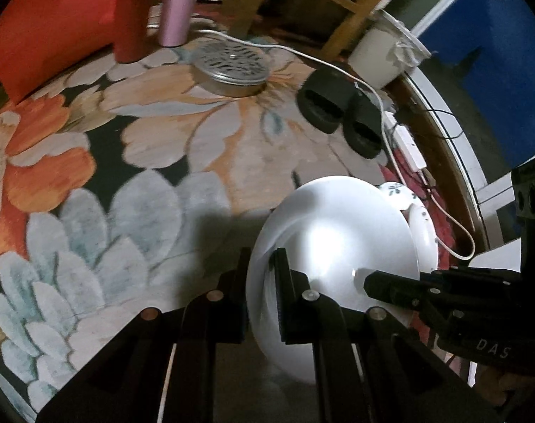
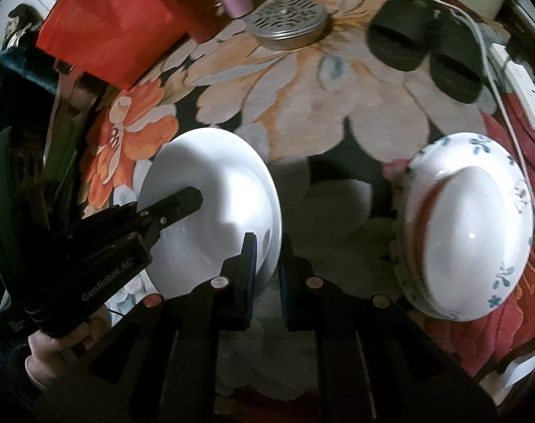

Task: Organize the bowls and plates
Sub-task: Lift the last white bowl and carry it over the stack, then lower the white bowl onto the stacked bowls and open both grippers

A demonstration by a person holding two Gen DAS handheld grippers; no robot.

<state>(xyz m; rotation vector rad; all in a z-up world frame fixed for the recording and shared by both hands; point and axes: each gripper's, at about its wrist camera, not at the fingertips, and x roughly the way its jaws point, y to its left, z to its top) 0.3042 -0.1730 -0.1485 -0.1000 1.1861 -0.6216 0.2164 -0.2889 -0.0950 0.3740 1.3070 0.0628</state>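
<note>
In the right wrist view, at the far left, a hand point(image 2: 52, 349) holds the left gripper point(image 2: 188, 201), and its black body reads "GenRobot.AI". Its fingers pinch the left rim of a white plate point(image 2: 211, 190), which sits left of the middle of the frame. At the bottom middle, the right gripper point(image 2: 267, 264) pinches the plate's right rim between its two black fingers. At the right of the frame, a stack of white bowls point(image 2: 472, 232) with little blue flowers lies upside down on the flowered rug point(image 2: 338, 112). A round metal tin point(image 2: 288, 24) sits at the top middle, and black slippers point(image 2: 426, 49) lie at the upper right.

In the left wrist view, the plate fills the lower middle, and the other gripper at the lower right shows the letters "DAS".
</note>
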